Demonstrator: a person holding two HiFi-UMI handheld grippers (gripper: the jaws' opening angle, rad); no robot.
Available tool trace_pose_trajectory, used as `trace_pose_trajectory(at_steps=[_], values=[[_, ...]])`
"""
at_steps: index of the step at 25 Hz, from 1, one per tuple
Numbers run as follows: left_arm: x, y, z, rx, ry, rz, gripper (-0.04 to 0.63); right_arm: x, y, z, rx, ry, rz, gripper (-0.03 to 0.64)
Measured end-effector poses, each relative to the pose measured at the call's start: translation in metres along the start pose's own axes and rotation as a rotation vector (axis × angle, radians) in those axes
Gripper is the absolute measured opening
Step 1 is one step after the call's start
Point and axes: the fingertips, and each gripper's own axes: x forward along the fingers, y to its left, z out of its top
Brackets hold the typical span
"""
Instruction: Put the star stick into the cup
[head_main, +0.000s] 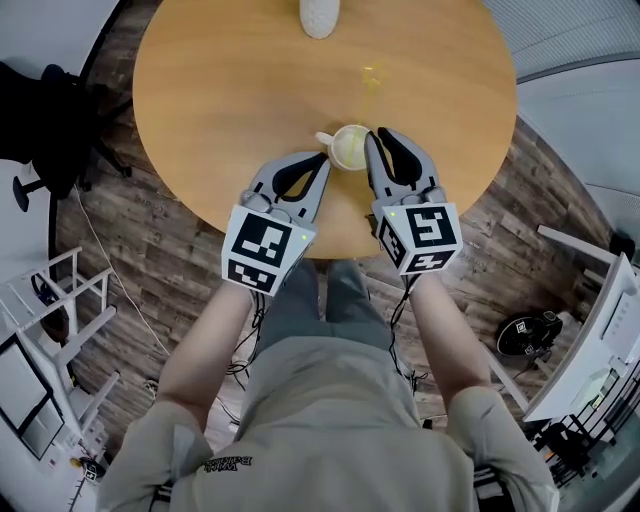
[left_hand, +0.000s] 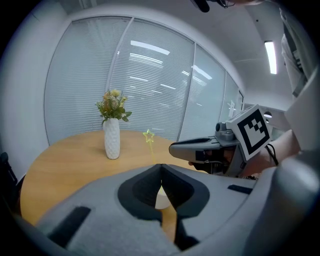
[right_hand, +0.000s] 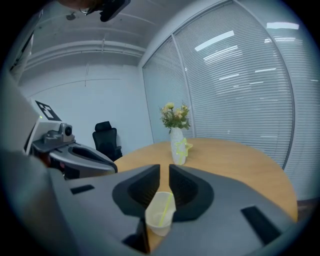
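A pale translucent cup stands near the front edge of the round wooden table. The thin yellow-green star stick stands in it, its star above the rim. My left gripper is just left of the cup and my right gripper just right of it. In the left gripper view the jaws meet at the tips and the cup shows through the hollow behind them. In the right gripper view the tips leave a thin slit, with the cup and stick low in the hollow.
A white vase with flowers stands at the table's far edge, also in the left gripper view. A black office chair is on the floor to the left. White racks stand at the lower left and right of the head view.
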Motion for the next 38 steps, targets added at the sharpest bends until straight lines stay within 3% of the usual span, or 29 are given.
trace_pose_trajectory(at_steps=[10, 23, 30, 38], values=[[-0.024, -0.006, 0.064, 0.051, -0.091, 0.025, 0.021, -0.032, 0.0, 0.065, -0.032, -0.099, -0.011, 0.038], [-0.066, -0.024, 0.155, 0.131, -0.235, 0.072, 0.021, -0.102, 0.022, 0.182, -0.168, -0.295, 0.016, 0.037], [-0.098, -0.043, 0.193, 0.213, -0.3, 0.075, 0.021, -0.14, 0.036, 0.227, -0.199, -0.375, 0.034, 0.037], [-0.146, -0.065, 0.229, 0.206, -0.413, 0.062, 0.021, -0.187, 0.063, 0.26, -0.221, -0.454, 0.069, 0.037]])
